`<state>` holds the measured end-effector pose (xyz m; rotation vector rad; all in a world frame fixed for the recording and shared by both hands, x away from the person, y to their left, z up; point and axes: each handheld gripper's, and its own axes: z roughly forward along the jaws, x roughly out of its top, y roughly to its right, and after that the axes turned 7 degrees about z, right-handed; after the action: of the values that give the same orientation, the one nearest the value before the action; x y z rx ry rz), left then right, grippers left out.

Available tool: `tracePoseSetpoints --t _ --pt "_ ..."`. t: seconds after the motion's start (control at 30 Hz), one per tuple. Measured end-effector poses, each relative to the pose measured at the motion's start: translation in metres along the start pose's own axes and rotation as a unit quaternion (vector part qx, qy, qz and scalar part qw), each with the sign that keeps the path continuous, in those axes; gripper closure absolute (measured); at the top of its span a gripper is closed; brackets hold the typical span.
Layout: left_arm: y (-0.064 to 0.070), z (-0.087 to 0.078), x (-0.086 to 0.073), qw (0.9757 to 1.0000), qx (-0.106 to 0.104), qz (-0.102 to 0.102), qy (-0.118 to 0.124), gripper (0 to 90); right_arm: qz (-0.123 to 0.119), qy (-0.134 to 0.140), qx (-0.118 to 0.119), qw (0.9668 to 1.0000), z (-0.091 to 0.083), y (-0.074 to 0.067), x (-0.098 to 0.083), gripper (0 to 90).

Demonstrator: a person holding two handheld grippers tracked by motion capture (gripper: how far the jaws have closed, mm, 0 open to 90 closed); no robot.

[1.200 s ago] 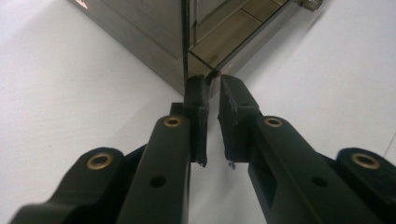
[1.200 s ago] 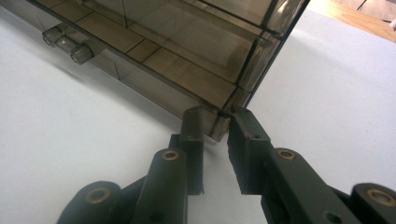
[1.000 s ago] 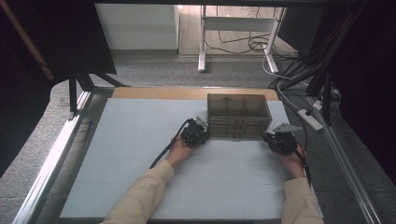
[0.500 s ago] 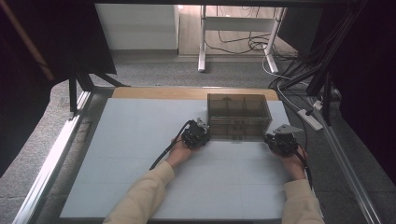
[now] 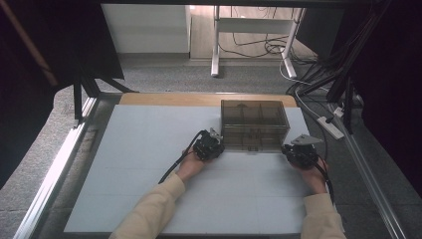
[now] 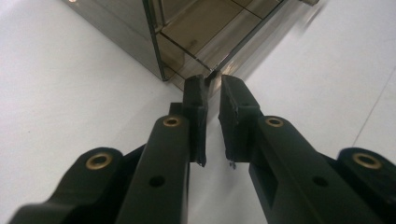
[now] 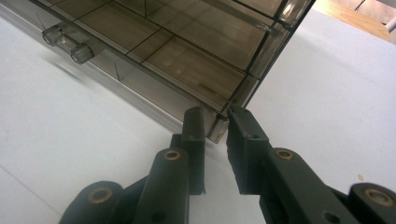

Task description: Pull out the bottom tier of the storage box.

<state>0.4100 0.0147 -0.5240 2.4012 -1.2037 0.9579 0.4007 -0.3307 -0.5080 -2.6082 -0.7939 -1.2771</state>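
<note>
A smoky see-through box with inner compartments stands at the back right of the white table. My left gripper is at the box's front left bottom corner. In the left gripper view its jaws stand almost together, pinching a thin edge of the box. My right gripper is at the front right bottom corner. In the right gripper view that gripper has the corner of the box between its tips. Two clear knobs stick out of the box's front.
A wooden strip runs along the table's far edge. Metal rails border the table left and right. A power strip and cables lie right of the box. White table surface spreads to the left and in front.
</note>
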Motion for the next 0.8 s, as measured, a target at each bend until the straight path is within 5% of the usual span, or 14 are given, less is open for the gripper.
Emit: tracePoseSetpoints --t 0.8 --pt "0.0074 -0.0048 -0.003 0.9999 -0.003 0.009 -0.007 80.8 0.002 -0.003 -0.003 1.0 -0.0071 -0.0063 -0.0041 76.3"
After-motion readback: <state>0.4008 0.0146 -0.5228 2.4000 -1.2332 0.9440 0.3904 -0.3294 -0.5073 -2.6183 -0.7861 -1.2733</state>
